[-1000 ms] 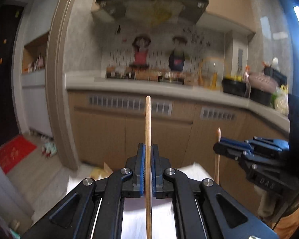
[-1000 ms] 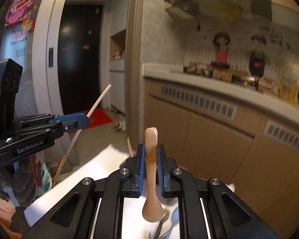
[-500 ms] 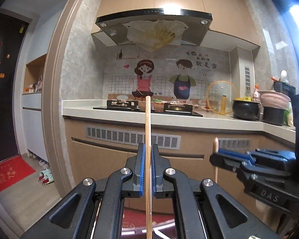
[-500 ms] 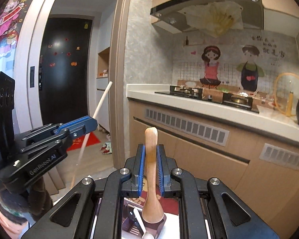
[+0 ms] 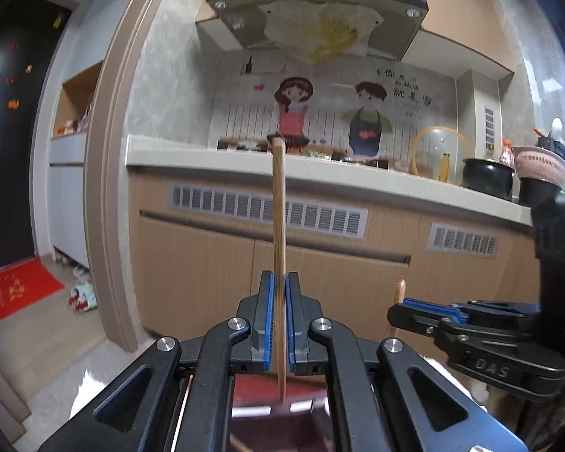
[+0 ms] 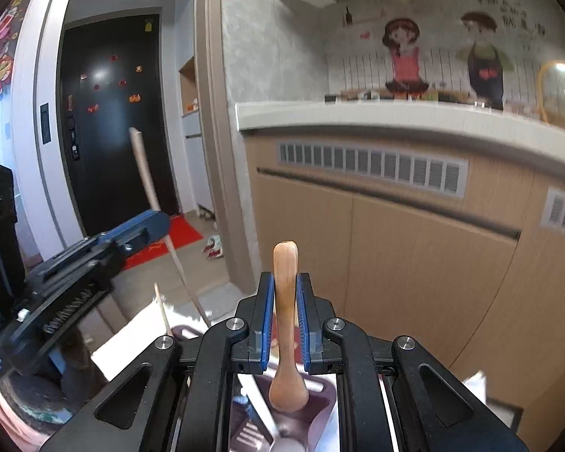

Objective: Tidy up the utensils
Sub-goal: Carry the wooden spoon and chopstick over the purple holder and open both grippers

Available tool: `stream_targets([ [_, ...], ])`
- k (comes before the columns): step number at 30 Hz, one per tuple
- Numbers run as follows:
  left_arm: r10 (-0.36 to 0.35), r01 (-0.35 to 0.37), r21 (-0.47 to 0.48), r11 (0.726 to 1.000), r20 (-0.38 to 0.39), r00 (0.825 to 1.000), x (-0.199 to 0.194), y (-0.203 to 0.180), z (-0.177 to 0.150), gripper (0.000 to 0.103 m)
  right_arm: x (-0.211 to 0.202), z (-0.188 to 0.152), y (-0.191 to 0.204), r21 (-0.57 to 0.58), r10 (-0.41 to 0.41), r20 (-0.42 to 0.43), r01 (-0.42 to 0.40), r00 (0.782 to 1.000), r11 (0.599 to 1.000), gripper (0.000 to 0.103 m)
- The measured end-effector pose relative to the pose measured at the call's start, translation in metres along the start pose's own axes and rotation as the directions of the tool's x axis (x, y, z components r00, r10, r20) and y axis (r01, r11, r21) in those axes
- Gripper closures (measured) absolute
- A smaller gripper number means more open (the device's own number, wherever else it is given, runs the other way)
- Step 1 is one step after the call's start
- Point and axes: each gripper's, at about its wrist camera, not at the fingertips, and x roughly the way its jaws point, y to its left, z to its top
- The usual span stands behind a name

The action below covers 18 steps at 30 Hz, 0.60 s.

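Both hands dropped toward dark-red utensil tray point(image 6: 322, 406) since a second ago. Left gripper point(image 5: 278, 320) fingers clamped on chopstick point(image 5: 278, 226); right gripper point(image 6: 284, 324) fingers clamped on wooden spoon point(image 6: 287, 339), bowl over tray. I judge insertion next.

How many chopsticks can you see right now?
2: one chopstick upright in the left gripper; a second chopstick leaning below it, over the dark tray. More may be hidden.

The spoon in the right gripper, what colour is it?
The wooden spoon is a warm light brown, seen best in the right wrist view.
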Motion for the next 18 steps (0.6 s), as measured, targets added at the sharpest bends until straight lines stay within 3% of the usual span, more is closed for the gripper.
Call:
stream_targets([
  [7, 0.0, -0.001, -0.037, 0.999, -0.027, 1.0, -0.031, 0.012, 0.0, 0.098, 0.017, -0.039, -0.001, 0.023, 0.016, -0.091, -0.014, 0.996, 1.0, 0.091],
  [18, -0.01, 0.01, -0.008, 1.0, 0.002, 1.0, -0.063, 0.0, 0.025, 0.098, 0.007, -0.041, 0.004, 0.02, 0.024, -0.093, -0.022, 0.995, 1.0, 0.091],
])
